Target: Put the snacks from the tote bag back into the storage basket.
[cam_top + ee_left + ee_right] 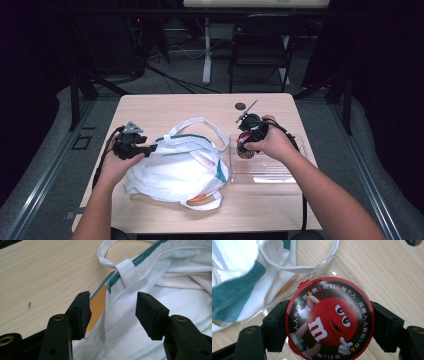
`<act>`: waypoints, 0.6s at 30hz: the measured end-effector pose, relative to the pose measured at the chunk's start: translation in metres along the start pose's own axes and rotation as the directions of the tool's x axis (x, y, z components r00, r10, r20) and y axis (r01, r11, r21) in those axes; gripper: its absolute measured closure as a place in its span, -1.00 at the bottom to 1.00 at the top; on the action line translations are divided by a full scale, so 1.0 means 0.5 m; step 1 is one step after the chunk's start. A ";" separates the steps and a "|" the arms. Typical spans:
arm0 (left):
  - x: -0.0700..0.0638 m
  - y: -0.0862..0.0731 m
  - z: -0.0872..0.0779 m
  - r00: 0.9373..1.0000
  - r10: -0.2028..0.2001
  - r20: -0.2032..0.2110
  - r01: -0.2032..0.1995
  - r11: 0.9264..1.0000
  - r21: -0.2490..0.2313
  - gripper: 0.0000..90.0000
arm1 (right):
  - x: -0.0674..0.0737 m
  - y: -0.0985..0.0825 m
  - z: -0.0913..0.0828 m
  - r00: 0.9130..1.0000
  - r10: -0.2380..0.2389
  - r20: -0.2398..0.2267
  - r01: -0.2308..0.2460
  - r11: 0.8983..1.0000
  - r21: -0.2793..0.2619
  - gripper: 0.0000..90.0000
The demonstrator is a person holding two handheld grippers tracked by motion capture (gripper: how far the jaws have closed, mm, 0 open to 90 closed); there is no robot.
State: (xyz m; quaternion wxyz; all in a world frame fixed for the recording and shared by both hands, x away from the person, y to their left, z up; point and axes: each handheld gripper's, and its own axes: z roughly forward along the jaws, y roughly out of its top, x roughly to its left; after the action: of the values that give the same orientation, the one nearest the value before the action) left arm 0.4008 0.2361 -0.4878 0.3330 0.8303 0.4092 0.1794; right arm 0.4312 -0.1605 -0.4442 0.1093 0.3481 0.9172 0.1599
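Here, round tin (329,320) clamped above clear tray (270,172), white bag (177,167) alongside

We see a pale wood-grain counter (150,107) with rounded corners, standing on a grey floor. A crumpled white cloth bag (175,167) with teal trim lies directly on it at about 7 o'clock from the centre, its long handle (210,127) looping toward 12, and just beside the bag at about 4 o'clock lies a clear plastic tray (272,172). Near the far edge, at about 1 o'clock, we make out a small dark round disc (240,106) flat on the wood.
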 end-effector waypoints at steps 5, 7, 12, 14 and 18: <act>0.000 0.000 0.000 1.000 0.001 0.001 -0.001 1.000 0.000 0.01 | -0.003 0.002 0.005 1.000 -0.010 0.005 0.010 1.000 0.003 -0.45; 0.001 0.000 0.000 1.000 0.000 0.002 0.000 1.000 -0.001 0.01 | -0.006 0.003 0.008 1.000 -0.018 0.007 0.018 1.000 0.005 -0.45; 0.000 0.000 0.000 1.000 0.001 0.000 -0.001 1.000 0.001 0.01 | -0.009 0.005 0.018 1.000 -0.024 0.012 0.023 1.000 0.007 -0.45; 0.001 0.000 0.000 1.000 0.001 0.000 -0.001 1.000 0.001 0.01 | -0.009 0.003 0.025 1.000 -0.009 0.005 0.009 1.000 -0.004 -0.45; 0.001 0.000 0.000 1.000 0.001 0.001 -0.001 1.000 0.000 0.01 | -0.014 0.001 0.035 1.000 -0.016 0.005 0.016 1.000 0.017 -0.45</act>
State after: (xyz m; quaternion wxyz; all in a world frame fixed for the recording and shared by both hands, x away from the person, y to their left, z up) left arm 0.4010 0.2365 -0.4879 0.3334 0.8306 0.4086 0.1791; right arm 0.4420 -0.1608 -0.4594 0.1103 0.3419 0.9210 0.1505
